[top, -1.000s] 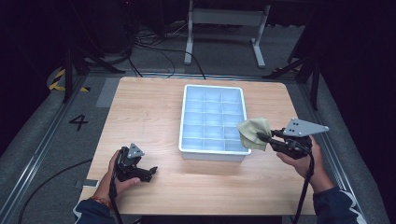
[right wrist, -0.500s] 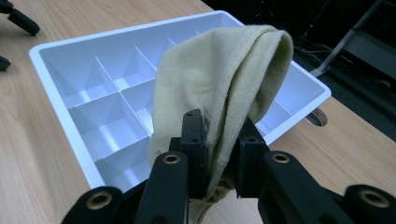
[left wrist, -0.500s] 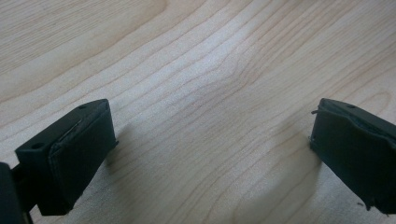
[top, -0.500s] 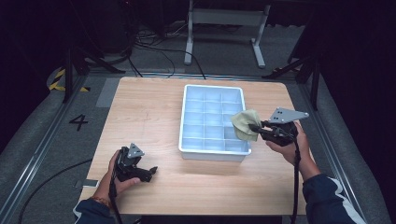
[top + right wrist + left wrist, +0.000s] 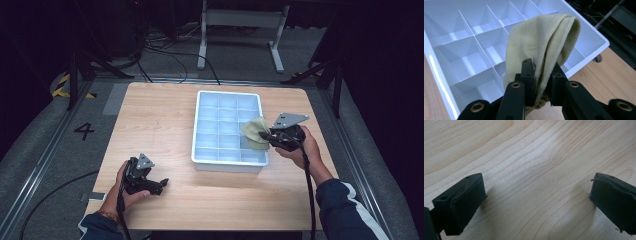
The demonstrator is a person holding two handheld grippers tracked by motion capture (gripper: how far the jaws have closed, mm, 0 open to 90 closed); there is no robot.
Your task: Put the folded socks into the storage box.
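Right tongs (image 5: pixel 541 82), at 3 o'clock, clamp a yellow cloth (image 5: pixel 541 47) over the white divided tray (image 5: pixel 227 130). Left tongs (image 5: pixel 536 202), at 7 o'clock, gape wide on the worktop (image 5: pixel 150 115).

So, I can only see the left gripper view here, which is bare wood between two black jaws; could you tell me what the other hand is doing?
Observer: The right tool is shut on a yellow cloth.
Operator: Thanks, where is that cloth?
Observer: Over the right side of a white divided tray.
Operator: Is anything in the tray?
Observer: Its visible compartments look empty.
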